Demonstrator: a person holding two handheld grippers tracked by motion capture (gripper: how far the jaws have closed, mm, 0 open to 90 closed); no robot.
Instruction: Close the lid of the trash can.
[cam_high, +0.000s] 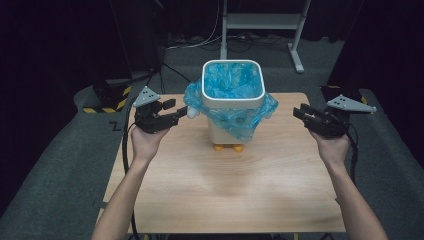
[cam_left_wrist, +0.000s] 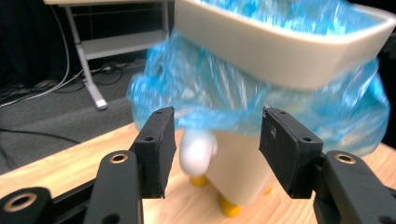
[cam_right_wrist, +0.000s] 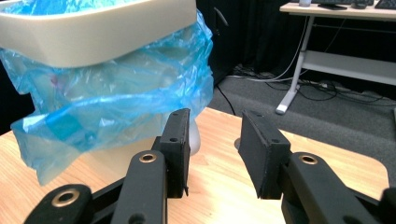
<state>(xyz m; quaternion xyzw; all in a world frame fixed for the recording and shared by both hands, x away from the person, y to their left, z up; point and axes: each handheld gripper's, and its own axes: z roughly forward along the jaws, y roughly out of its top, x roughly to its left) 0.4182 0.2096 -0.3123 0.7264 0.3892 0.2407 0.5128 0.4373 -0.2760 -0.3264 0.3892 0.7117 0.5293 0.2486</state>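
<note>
We hold the left tool with its jaws apart and empty, just beside the blue plastic liner that drapes over the white bin; the bin stands at twelve o'clock on the wooden tabletop, upright on small orange feet. From this tool the crinkled film lies toward three o'clock, nearly touching. The right tool, also parted and empty, sits well apart at three o'clock of the bin, so the left looks nearer. The bin's rim is smooth, rounded-square; the liner is thin, glossy and wrinkled.
</note>
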